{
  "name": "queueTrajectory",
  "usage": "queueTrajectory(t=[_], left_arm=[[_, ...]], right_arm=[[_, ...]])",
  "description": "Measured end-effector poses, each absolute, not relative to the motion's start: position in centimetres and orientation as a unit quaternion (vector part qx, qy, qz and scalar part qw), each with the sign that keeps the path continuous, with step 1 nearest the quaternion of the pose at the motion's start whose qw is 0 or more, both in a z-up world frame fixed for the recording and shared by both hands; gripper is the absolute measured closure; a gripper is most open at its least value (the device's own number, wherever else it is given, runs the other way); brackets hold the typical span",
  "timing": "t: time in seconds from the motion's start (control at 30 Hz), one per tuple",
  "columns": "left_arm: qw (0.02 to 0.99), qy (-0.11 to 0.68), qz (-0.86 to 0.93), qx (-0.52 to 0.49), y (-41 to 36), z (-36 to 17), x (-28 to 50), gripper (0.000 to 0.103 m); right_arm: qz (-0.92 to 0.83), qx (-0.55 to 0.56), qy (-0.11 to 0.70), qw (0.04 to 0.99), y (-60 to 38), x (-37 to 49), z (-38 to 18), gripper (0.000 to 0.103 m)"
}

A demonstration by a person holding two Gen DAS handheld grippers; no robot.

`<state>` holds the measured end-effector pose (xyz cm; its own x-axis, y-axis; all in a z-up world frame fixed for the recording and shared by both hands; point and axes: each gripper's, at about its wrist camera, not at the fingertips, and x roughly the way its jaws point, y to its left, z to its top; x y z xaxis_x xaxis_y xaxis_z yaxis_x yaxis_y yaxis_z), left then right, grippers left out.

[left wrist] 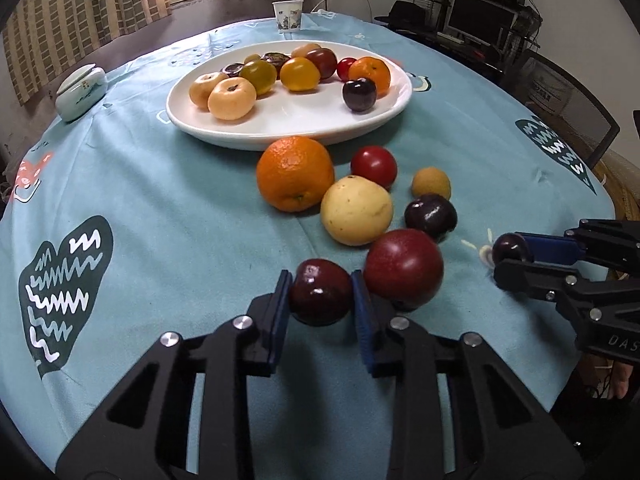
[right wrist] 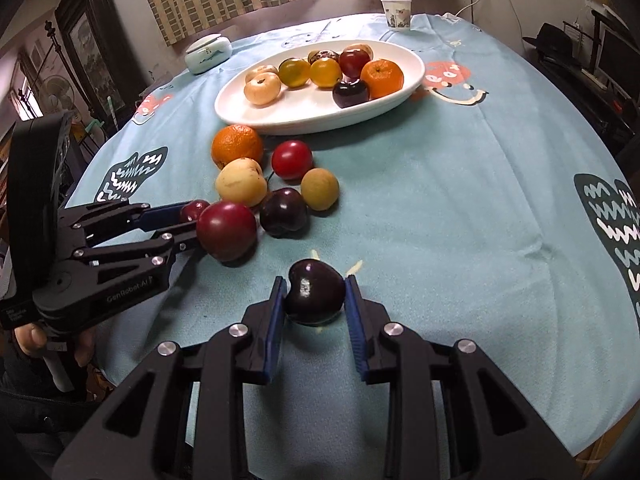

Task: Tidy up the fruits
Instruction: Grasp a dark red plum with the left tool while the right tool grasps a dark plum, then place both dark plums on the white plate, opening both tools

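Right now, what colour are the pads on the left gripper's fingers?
Dark blue pads on the black left gripper, pressed on a dark red cherry-shaped fruit. Clearest in the left wrist view.

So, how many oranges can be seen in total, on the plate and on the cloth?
2. One orange lies on the tablecloth, just in front of the white plate. The other orange sits on the plate, at its right side. More could be hidden behind other fruit.

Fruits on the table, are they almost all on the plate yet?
About half. The white plate already holds about ten fruits. Each gripper is shut on one: the left gripper on a dark red cherry, the right gripper on a dark purple cherry. Six, including the big orange, still wait on the cloth.
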<state>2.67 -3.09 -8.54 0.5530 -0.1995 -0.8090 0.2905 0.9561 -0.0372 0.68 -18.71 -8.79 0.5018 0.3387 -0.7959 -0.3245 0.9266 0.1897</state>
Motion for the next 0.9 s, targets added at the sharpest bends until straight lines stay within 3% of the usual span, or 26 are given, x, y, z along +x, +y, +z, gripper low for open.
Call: queueTrajectory(t=[0.57, 0.9], left_arm=[[0.896, 0.423, -0.133, 0.011, -0.2, -4.6, 1.6, 0.073], [0.912, 0.394, -0.113, 0.034, -0.4, -0.1, 8.9, 0.073]], right_arm=[[0.200, 0.009, 0.440, 0.875, -18.2, 1.3, -7.0, 0.073], [0.226, -0.005, 0.414, 0.882, -16.1, 7.2, -3.6, 0.073]])
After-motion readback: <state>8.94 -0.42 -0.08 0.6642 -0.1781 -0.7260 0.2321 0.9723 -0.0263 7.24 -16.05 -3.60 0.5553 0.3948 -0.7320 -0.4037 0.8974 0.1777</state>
